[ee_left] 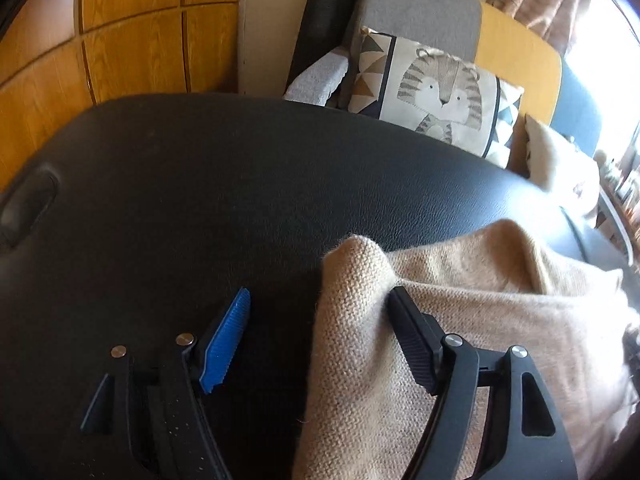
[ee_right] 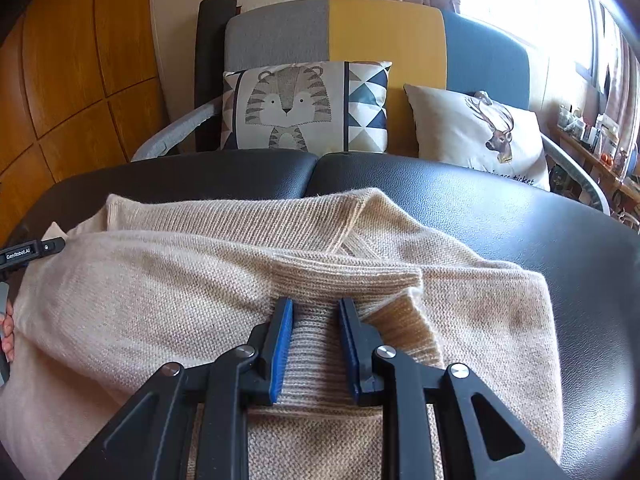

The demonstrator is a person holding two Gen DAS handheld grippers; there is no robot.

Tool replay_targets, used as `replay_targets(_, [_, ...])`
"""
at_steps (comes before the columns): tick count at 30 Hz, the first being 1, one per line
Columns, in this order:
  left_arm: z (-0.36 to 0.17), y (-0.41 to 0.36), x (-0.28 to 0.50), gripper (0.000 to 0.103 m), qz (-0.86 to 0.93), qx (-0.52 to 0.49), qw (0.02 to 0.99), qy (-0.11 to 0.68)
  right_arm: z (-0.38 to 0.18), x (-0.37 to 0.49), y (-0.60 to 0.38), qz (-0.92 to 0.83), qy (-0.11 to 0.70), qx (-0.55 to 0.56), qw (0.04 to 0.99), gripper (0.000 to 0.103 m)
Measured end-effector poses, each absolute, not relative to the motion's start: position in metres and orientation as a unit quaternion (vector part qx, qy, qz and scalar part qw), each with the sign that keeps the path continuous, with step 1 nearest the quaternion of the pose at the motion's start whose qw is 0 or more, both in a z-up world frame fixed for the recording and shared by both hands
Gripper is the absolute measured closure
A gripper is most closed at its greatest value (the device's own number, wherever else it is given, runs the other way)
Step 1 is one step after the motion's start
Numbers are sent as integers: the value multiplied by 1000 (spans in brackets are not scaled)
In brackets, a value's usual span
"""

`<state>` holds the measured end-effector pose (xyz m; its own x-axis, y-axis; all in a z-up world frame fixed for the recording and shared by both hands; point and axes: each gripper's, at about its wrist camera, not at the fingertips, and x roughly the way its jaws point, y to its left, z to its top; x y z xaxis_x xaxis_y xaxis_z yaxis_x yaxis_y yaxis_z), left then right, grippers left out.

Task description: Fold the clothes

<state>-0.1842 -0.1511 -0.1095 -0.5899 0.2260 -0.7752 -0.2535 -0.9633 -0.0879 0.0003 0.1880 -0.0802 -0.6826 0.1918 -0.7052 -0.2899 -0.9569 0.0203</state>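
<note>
- Left wrist view: my left gripper (ee_left: 320,300) stands wide and released; the blue ribbed pad (ee_left: 226,340) hangs over bare black leather, while the other finger lies against a raised fold of the beige knit sweater (ee_left: 460,320). Nothing is pinched between them.
- Right wrist view: my right gripper (ee_right: 316,308) has its jaws drawn close together over the ribbed cuff (ee_right: 320,360) of the sweater. The band runs between the pads, but I cannot tell whether they actually press on it.
- The sweater (ee_right: 160,300) lies spread across the black leather surface (ee_right: 560,240), partly folded, with one ribbed edge turned up just right of my right fingers.
- At the left edge of the right wrist view, the left gripper's body (ee_right: 32,252) reaches onto the sweater's side, with a fingertip (ee_right: 8,336) of the person's hand below it.
- Beyond the leather sit a tiger cushion (ee_right: 296,108) and a deer cushion (ee_right: 480,132) on a grey, yellow and blue sofa (ee_right: 384,28), beside wooden panelling (ee_right: 80,60).
</note>
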Motion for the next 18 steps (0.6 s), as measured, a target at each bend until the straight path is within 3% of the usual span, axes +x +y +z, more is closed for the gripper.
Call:
replay_targets(6, [-82,-147,-149,29,909,-397,120,26,-81,0,188,915,66,-376,131,80])
replay_targets(9, [-63,-134,-115,30,925,-343,162,35,-81,1,188,915,64,-376,132,80])
replay_targets(10, [-59,-129,-108,38,926,-332,177,40,-81,1,188,915,64,-376,132,80])
replay_targets(12, [-61,-115,-104,47,918,-337,200,50,-81,0,188,915,63,-376,133,80])
replay_targets(16, [-91,-100,-124,47,897,-395,179,83,-82,1,188,915,63,-376,132,80])
replay_targets(18, [-102,-109,-133,46,891,-415,172,61,-82,1,188,915,62,-376,133,80])
